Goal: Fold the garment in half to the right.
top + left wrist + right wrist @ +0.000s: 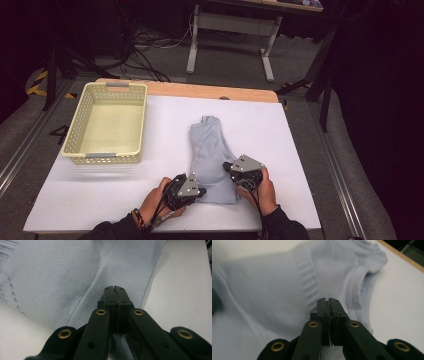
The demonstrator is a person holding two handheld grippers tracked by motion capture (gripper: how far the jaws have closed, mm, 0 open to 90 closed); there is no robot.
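Both the left gripper [201,190] and right gripper [227,165] have jaws closed, empty, over the shirt [210,155]; pinching one layer only would likely unravel the fold.

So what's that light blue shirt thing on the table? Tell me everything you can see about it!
The garment is pale grey-blue, made of a fine ribbed knit with stitched seams. It lies folded into a long narrow shape, flat on the white table, right of the yellow basket and apart from it. Its near end sits between the left gripper and the right gripper, both with jaws closed at its edges; whether they pinch the cloth is unclear.
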